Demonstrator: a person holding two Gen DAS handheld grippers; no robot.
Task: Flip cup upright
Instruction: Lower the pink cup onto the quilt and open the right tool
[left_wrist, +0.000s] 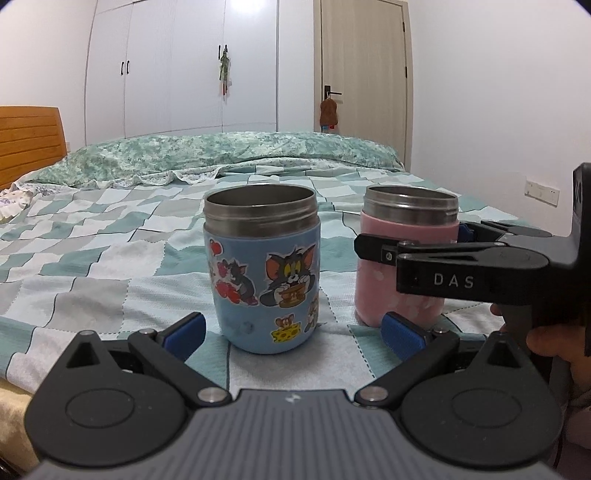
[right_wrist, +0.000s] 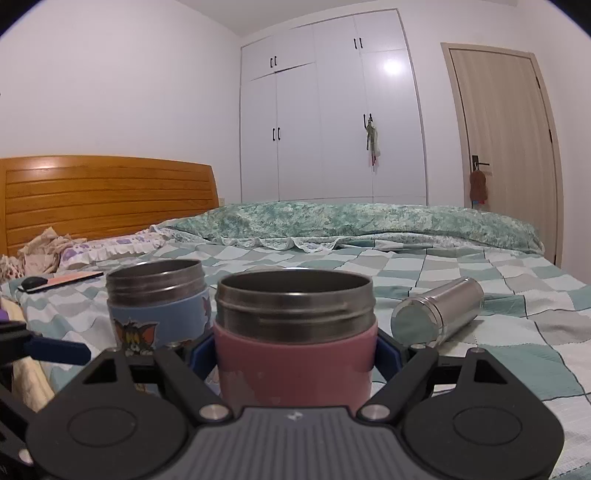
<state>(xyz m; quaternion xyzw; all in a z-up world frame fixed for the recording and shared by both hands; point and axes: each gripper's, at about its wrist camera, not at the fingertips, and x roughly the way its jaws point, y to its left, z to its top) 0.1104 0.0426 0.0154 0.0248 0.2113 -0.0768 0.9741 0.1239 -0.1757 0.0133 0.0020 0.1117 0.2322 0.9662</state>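
Narrow gap between blue cup (left_wrist: 262, 273) and pink cup (left_wrist: 406, 254) — open bedspread (left_wrist: 110, 258) leftward.

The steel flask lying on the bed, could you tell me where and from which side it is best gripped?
Grip the steel flask across its round body near mid-length, coming from above. It lies on its side on the bedspread, flat end toward the camera, so its curved sides are exposed.

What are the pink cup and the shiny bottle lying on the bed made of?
The pink cup looks like steel inside, since its bare grey rim is dull and threaded. The pink part seems to be a matte sleeve or coating, maybe rubbery; it is hard to tell. The bottle looks like polished metal, because its side and flat end reflect light like a mirror.
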